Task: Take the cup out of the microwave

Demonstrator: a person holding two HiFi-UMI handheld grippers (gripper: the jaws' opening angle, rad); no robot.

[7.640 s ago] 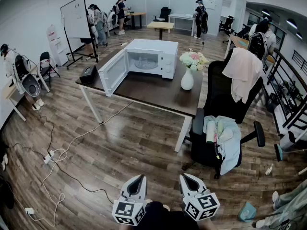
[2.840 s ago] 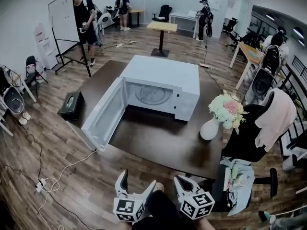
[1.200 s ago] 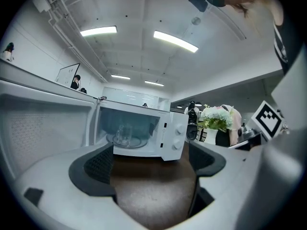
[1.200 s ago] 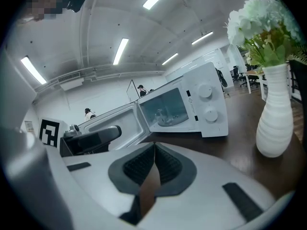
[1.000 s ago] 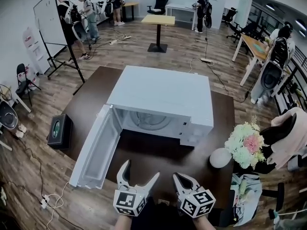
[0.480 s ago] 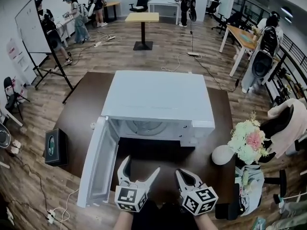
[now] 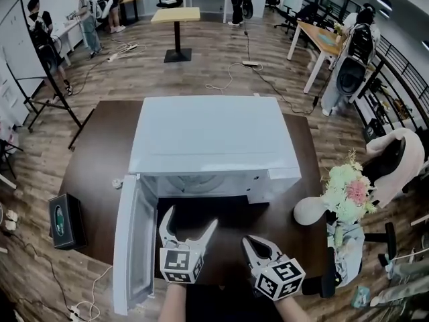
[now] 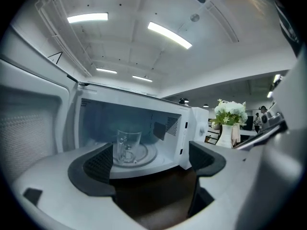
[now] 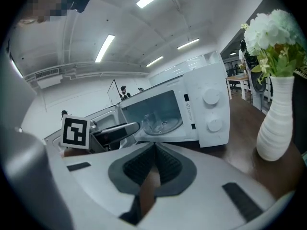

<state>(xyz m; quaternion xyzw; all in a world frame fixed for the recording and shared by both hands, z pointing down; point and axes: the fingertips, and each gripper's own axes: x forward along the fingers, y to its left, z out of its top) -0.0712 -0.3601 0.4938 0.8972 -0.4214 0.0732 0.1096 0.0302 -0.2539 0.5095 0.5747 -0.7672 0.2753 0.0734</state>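
Observation:
A white microwave stands on the dark table with its door swung open to the left. A clear glass cup stands upright on the turntable inside, also seen in the right gripper view; the head view hides it under the microwave's top. My left gripper is open and points at the opening, some way short of the cup, with nothing between its jaws. My right gripper is beside it to the right, shut and holding nothing.
A white vase of flowers stands on the table right of the microwave, close to my right gripper. A black box sits at the table's left edge. A chair draped with cloth is to the right.
The view has closed in on the microwave. Both grippers now hang over the table just before the open cavity. Their jaws have not changed.

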